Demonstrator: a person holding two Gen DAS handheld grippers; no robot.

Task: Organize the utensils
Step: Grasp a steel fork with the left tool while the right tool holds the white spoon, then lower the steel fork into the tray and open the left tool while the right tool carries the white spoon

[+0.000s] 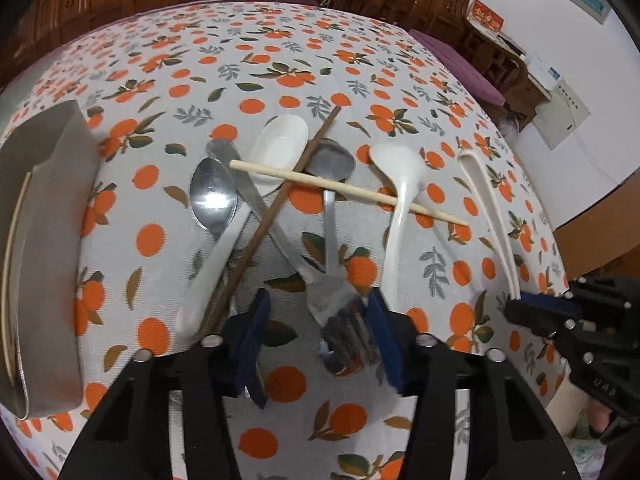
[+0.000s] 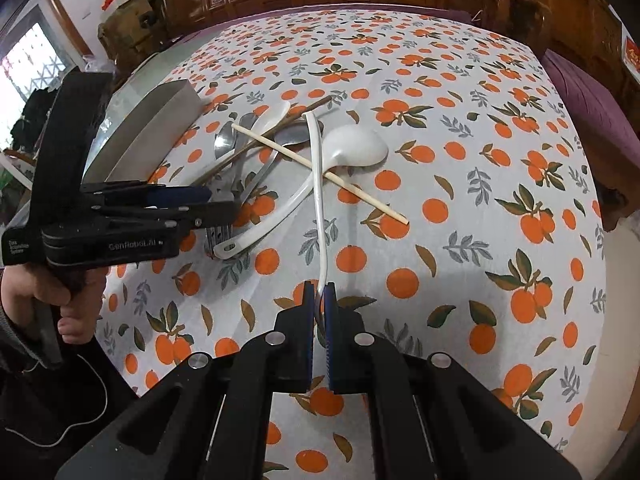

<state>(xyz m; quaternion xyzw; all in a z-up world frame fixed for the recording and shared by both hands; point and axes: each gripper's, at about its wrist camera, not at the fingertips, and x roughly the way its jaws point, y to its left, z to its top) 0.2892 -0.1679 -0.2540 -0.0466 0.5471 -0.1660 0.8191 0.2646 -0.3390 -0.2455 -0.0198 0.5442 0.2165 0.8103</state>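
On the table [image 1: 400, 60], mid-cloth: two steel spoons, one steel fork [image 1: 340, 308], two chopsticks, three white spoons. Right gripper [image 2: 319, 292] is clamped on one white spoon handle [image 2: 318, 184]; left gripper [image 1: 316, 312] is part-closed around the fork head, contact unclear. Gray tray [image 1: 48, 240] at left edge, contents cut off

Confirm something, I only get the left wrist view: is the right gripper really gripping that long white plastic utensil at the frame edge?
Observer: Yes. The right gripper has both blue pads shut on the long white plastic utensil at its near end.
Operator: Does it lie apart from the pile?
Observer: From here it crosses in front of the white plastic ladle and the pale wooden chopstick.
Operator: Who holds the left gripper?
Observer: A bare hand grips the handle of the left gripper.
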